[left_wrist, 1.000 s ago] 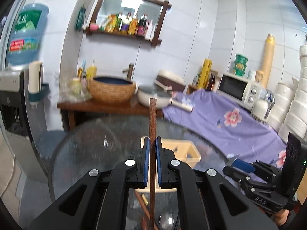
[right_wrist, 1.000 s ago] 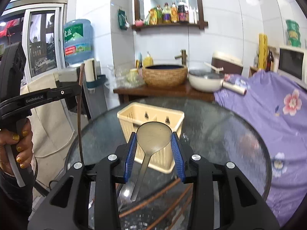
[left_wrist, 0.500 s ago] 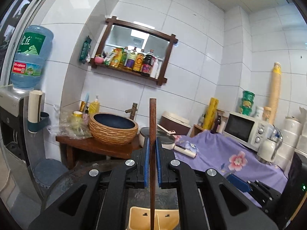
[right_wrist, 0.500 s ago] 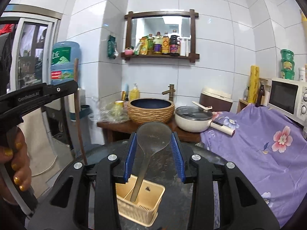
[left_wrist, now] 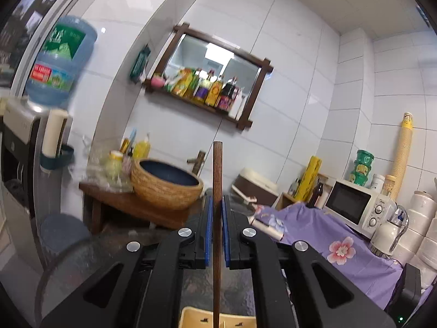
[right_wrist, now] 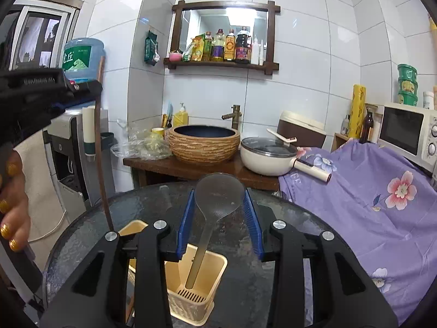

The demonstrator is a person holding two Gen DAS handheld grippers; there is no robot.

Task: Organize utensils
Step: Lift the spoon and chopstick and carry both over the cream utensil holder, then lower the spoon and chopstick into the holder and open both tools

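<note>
My left gripper is shut on a brown chopstick held upright; its lower end hangs over the cream utensil holder at the bottom edge. In the right wrist view that chopstick hangs from the left gripper at the far left, down toward the holder. My right gripper is shut on the bowl of a grey spoon. The spoon's handle points down into a compartment of the holder, which stands on the round glass table.
Behind the table a wooden stand bears a woven basin and a white pan. A purple flowered cloth covers the counter at right, with a microwave. A water dispenser stands at left. A person's hand grips the left tool.
Both grippers have risen and come over the holder. The spoon's handle now hangs inside a compartment; the holder has slid to the bottom of the left wrist view.
</note>
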